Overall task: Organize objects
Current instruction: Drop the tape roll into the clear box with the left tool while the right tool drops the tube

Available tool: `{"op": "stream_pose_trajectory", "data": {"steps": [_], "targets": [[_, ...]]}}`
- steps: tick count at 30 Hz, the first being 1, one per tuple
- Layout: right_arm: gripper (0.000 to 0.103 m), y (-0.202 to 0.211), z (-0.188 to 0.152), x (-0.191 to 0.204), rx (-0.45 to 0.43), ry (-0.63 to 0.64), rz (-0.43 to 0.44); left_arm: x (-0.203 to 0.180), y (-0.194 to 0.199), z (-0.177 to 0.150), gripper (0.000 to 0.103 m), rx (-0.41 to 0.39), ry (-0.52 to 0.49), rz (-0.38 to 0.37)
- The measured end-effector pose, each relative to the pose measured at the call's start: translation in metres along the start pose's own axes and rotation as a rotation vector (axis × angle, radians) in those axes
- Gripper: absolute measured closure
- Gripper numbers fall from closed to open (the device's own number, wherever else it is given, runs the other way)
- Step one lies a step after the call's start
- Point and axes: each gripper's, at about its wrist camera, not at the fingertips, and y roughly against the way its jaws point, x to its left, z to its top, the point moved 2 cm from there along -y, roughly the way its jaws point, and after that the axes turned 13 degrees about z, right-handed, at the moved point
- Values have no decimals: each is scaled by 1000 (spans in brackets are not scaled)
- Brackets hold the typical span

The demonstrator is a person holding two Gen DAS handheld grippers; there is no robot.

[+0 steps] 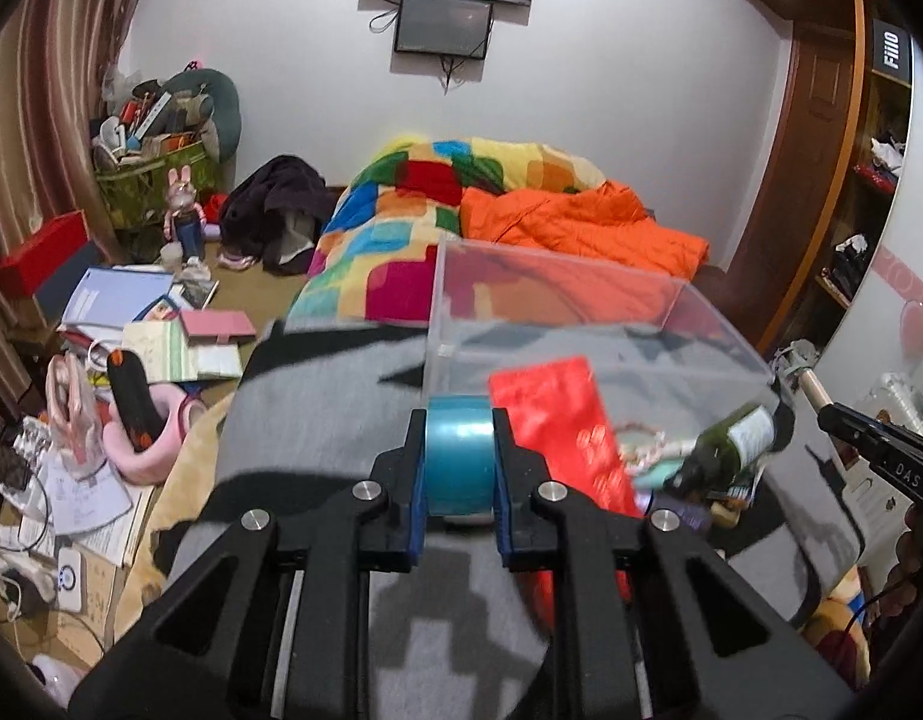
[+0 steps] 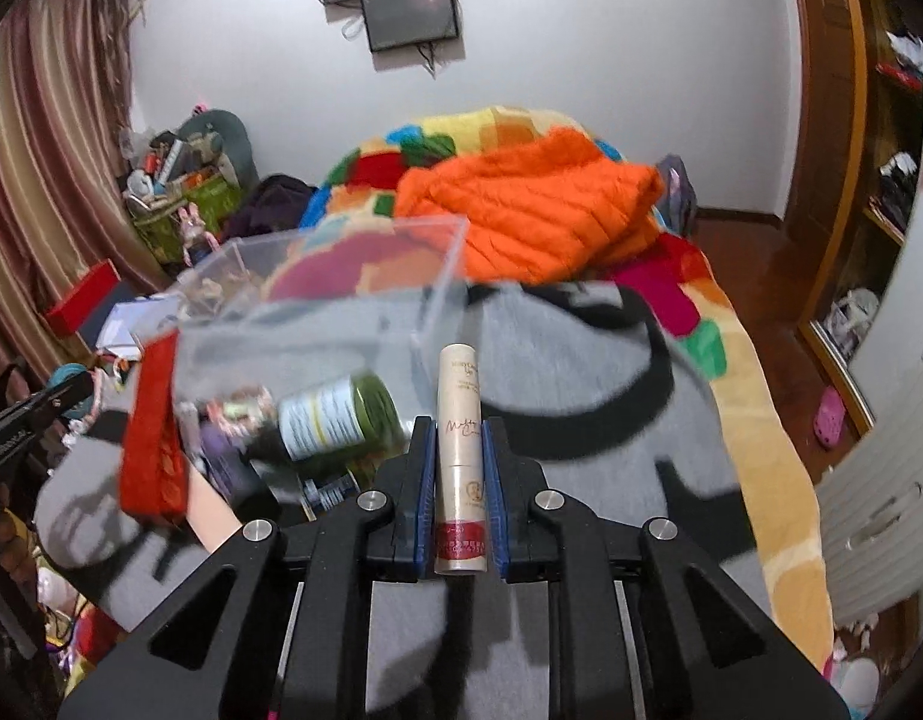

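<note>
A clear plastic box (image 1: 557, 312) sits on a grey and black blanket (image 1: 317, 396) on the bed. Inside it lie a red packet (image 1: 557, 420), a dark green bottle (image 1: 737, 438) and small items. My left gripper (image 1: 459, 426) is shut on a blue tape roll (image 1: 459, 456) just before the box's near wall. My right gripper (image 2: 458, 438) is shut on a beige cosmetic tube (image 2: 459, 438), upright between its fingers, right of the box (image 2: 341, 276). The bottle (image 2: 335, 420) and red packet (image 2: 152, 420) show in the right wrist view too.
A colourful quilt (image 1: 401, 228) and an orange jacket (image 1: 581, 222) lie behind the box. Books, papers and a pink holder (image 1: 143, 438) clutter the floor on the left. A wooden wardrobe (image 2: 851, 150) stands on the right.
</note>
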Motion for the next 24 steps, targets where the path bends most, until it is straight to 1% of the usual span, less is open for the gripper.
{"op": "stream_pose_trajectory", "data": {"steps": [4,8,11,16,19,24], "targets": [[89,-7,23,10,-29,36,23,-9,-6,21,86,-18,-8,-23],[89,-19,41,21,-26,69,56,-20,-14,38,86,-19,-31,-40],[89,-32,53,26,-9,83,88,-28,-24,50,86,-13,-53,-46],[89,-63,68,28,48,95,116,-44,-52,64,86,45,-87,-65],[89,-84,74,29,97,111,114,-52,-70,68,86,91,-107,-75],[89,-118,76,27,188,131,103,-64,-94,70,86,144,-150,-68]]}}
